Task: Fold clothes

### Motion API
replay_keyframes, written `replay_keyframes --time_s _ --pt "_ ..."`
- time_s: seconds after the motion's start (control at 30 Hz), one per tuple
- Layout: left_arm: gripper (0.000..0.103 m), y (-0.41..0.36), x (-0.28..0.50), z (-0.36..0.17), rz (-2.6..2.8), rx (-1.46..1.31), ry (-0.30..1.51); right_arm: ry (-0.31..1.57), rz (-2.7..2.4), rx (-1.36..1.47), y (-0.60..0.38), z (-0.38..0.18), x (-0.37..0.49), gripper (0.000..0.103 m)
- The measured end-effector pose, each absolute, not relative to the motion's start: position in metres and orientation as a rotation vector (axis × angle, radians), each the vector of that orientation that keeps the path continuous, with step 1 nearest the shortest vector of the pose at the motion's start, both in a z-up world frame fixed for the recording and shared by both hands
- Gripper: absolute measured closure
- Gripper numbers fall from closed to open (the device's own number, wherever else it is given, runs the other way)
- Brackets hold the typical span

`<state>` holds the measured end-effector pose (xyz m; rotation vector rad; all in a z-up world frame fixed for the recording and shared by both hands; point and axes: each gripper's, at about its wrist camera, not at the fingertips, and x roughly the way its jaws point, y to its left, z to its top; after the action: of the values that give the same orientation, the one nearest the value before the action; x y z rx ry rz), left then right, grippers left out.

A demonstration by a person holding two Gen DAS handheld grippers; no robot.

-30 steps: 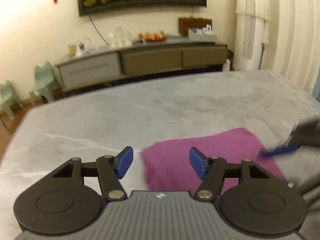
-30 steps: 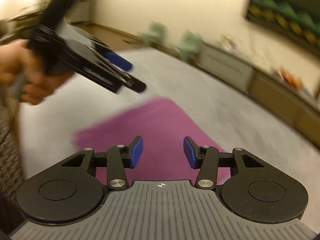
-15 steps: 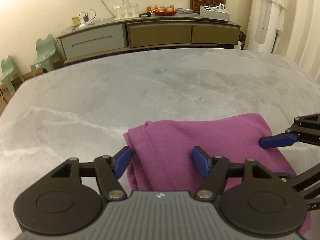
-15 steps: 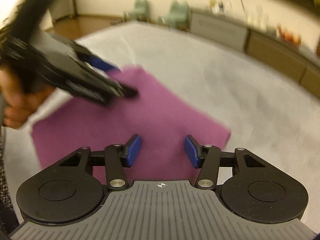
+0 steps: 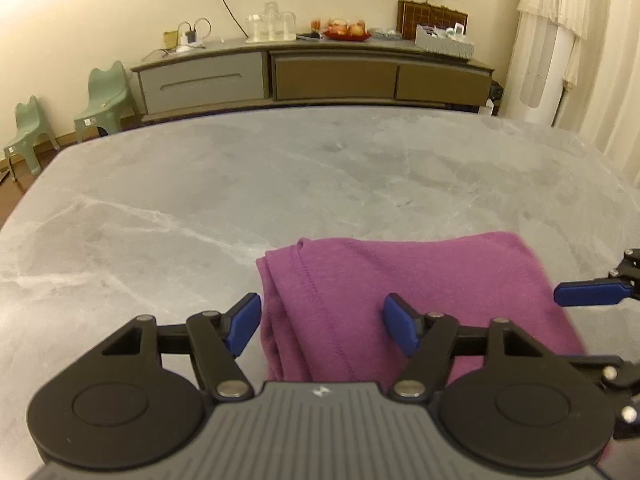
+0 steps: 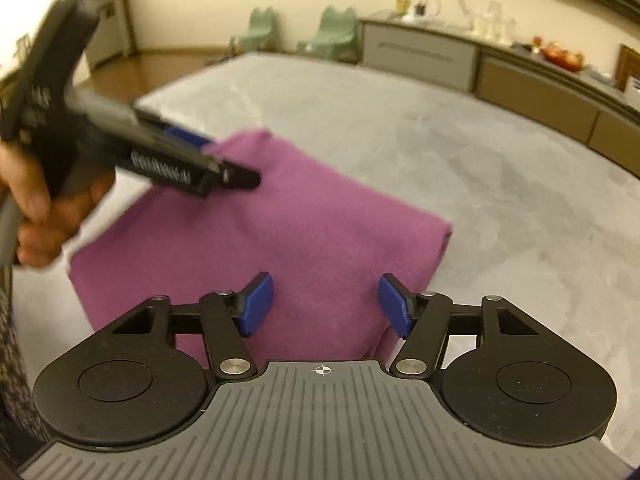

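Observation:
A purple garment (image 5: 400, 280) lies folded into a rough rectangle on the grey marble table (image 5: 240, 184). My left gripper (image 5: 322, 322) is open just above the garment's left folded edge, where a stitched seam shows. My right gripper (image 6: 325, 304) is open low over the cloth's right end (image 6: 320, 232). Nothing is held between either pair of blue pads. In the right wrist view the left gripper (image 6: 176, 160), held by a hand (image 6: 44, 216), hovers over the far left of the garment. A blue finger (image 5: 592, 294) of the right gripper shows at the left wrist view's right edge.
Beyond the table stands a long low sideboard (image 5: 312, 76) with glassware, fruit and a tray on top. Two small green chairs (image 5: 106, 100) sit by the left wall. A white curtain (image 5: 568, 40) hangs at the right. The marble top stretches bare beyond the cloth.
Both grippers have come down closer to the purple garment. The right gripper swung round toward the garment's right end, and both stayed open.

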<state>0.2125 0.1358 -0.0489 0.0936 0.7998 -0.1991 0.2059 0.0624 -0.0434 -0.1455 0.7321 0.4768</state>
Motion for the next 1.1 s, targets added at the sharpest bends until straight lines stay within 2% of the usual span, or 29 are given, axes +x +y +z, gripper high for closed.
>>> replay_keyframes --time_s 0.13,0.27,0.3,0.33,0.4,0.53,0.63,0.67,0.7,0.93,1.0,1.1 --pt "0.038 0.137 0.197 -0.054 -0.205 0.097 0.795 0.698 0.549 -0.134 0.062 -0.031 0.18 0.039" --pt "0.031 0.137 0.182 -0.058 -0.212 0.101 0.79 0.773 0.545 -0.234 0.067 -0.063 0.178 0.04" --pt "0.029 0.137 0.178 -0.059 -0.213 0.101 0.789 0.786 0.538 -0.238 0.065 -0.069 0.179 0.032" --pt "0.03 0.138 0.175 -0.061 -0.215 0.102 0.788 0.793 0.535 -0.2 0.059 -0.071 0.18 0.03" --pt "0.037 0.14 0.16 -0.049 -0.207 0.103 0.746 0.813 0.529 -0.145 0.05 -0.068 0.182 0.031" --pt "0.036 0.147 0.119 -0.033 -0.261 0.093 0.701 0.725 0.545 -0.159 0.048 -0.049 0.154 0.04" --pt "0.036 0.151 0.12 -0.06 -0.236 0.118 0.787 0.726 0.568 -0.179 0.045 -0.058 0.145 0.042" --pt "0.03 0.155 0.121 -0.072 -0.228 0.11 0.809 0.75 0.56 -0.188 0.044 -0.067 0.146 0.04" --pt "0.027 0.158 0.12 -0.075 -0.221 0.095 0.798 0.772 0.556 -0.169 0.04 -0.073 0.148 0.033" --pt "0.031 0.178 0.107 -0.039 -0.184 -0.002 0.71 0.796 0.517 0.0 0.005 -0.055 0.154 0.032" --pt "0.032 0.185 0.12 -0.042 -0.15 -0.058 0.742 0.775 0.488 0.107 -0.012 -0.051 0.16 0.026" --pt "0.031 0.181 0.135 -0.047 -0.139 -0.103 0.786 0.824 0.48 0.28 -0.027 -0.068 0.178 0.027"
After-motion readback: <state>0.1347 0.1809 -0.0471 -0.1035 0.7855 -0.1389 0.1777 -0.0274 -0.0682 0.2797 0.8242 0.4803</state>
